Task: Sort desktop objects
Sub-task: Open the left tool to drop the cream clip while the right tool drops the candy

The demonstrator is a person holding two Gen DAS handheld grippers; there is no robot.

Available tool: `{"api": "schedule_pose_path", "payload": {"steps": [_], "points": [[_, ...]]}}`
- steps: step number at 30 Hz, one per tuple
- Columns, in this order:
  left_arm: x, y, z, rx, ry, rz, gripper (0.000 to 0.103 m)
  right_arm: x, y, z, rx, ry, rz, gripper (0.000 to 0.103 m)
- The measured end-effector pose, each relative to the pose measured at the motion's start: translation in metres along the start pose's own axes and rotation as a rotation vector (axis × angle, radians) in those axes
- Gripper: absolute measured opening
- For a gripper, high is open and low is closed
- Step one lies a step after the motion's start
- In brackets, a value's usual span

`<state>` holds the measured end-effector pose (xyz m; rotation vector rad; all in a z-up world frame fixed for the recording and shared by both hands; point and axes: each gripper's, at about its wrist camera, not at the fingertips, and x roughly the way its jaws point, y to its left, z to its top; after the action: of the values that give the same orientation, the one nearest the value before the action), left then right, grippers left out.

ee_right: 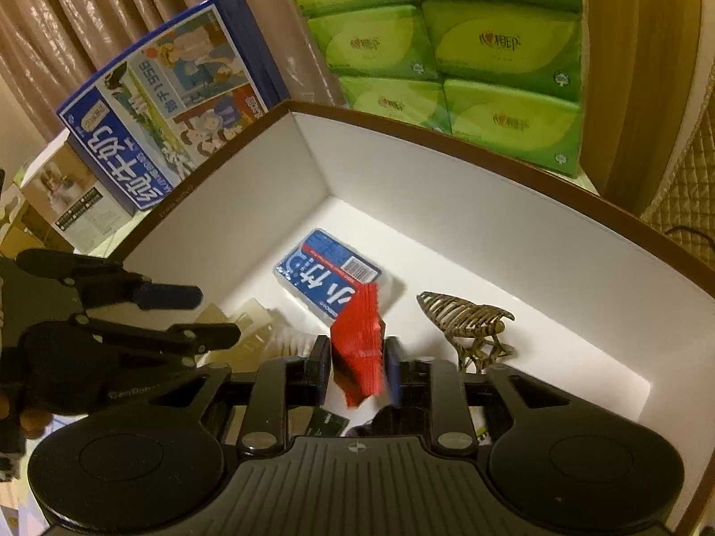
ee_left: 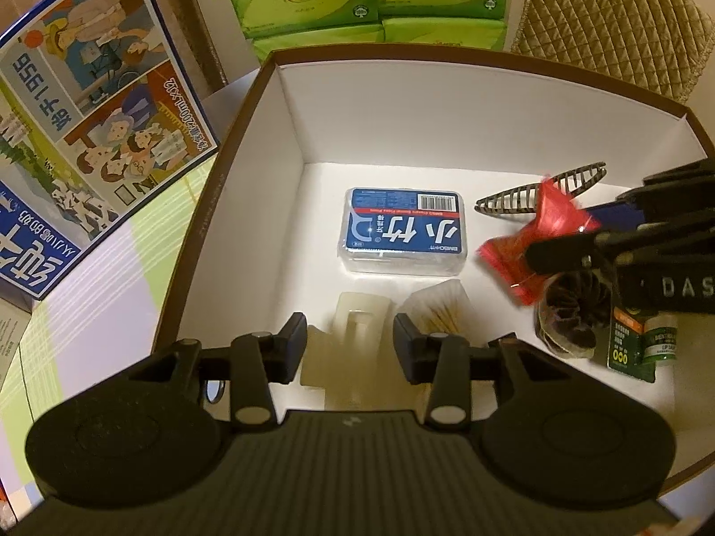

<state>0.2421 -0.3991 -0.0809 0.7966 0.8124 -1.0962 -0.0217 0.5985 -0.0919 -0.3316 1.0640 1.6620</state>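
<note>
While the right hand-held gripper (ee_right: 356, 368) hangs over the white-lined box (ee_left: 286, 143), its two pads are clamped on a red foil packet (ee_right: 359, 348), which is held above the box floor and not resting on it.

Left hand-held gripper (ee_left: 351, 348) — jaws spread wide, nothing between them, poised over the near left part of the box.

Contents of the box, on its floor:
- blue-labelled clear plastic case (ee_left: 404, 232) with a barcode, lying flat near the middle;
- translucent cream plastic piece (ee_left: 357, 317), directly ahead of the left gripper's open jaws;
- pack of cotton swabs (ee_left: 440, 308), just beside the cream piece on its right;
- patterned hair claw clip (ee_left: 536, 190), toward the far right, beyond the red packet;
- dark scrunchie (ee_left: 569, 312), near the right wall, below the right gripper;
- green lip-balm card (ee_left: 634, 344), just beside the scrunchie.

Outside the box:
- blue milk carton case (ee_left: 89, 134) with cartoon figures, standing to the left on the tabletop (ee_left: 111, 277), which wears a pale green and lilac cloth;
- stacked green tissue packs (ee_right: 469, 53) behind the far wall;
- quilted beige cushion (ee_left: 603, 18) at the far right;
- brown curtain (ee_right: 89, 13) at the back left.
</note>
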Motion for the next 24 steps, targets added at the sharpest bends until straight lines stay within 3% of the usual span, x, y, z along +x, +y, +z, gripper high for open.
{"api": "schedule_pose_path", "payload": {"steps": [1,3,7,10,16,21,24], "points": [[-0.001,0.0,0.0,-0.002,-0.004,0.004,0.044,-0.002,0.001,-0.001,-0.005,-0.002,-0.011,0.064],[-0.004,0.0,-0.002,-0.004,-0.011,0.009,0.051,-0.01,0.001,-0.005,-0.016,-0.021,-0.012,0.078],[-0.008,0.0,-0.006,-0.006,-0.013,0.009,0.054,-0.02,0.002,-0.009,-0.048,0.001,-0.054,0.081],[-0.014,-0.003,-0.008,0.0,-0.02,0.006,0.065,-0.029,0.002,-0.013,-0.081,0.028,-0.079,0.093],[-0.027,-0.011,-0.01,0.026,-0.041,0.014,0.079,-0.043,0.003,-0.02,-0.101,0.041,-0.098,0.101],[-0.042,-0.019,-0.011,0.038,-0.053,0.009,0.092,-0.053,0.006,-0.024,-0.105,0.038,-0.126,0.101],[-0.051,-0.024,-0.012,0.06,-0.069,0.023,0.094,-0.059,0.007,-0.027,-0.109,0.037,-0.153,0.101]]}}
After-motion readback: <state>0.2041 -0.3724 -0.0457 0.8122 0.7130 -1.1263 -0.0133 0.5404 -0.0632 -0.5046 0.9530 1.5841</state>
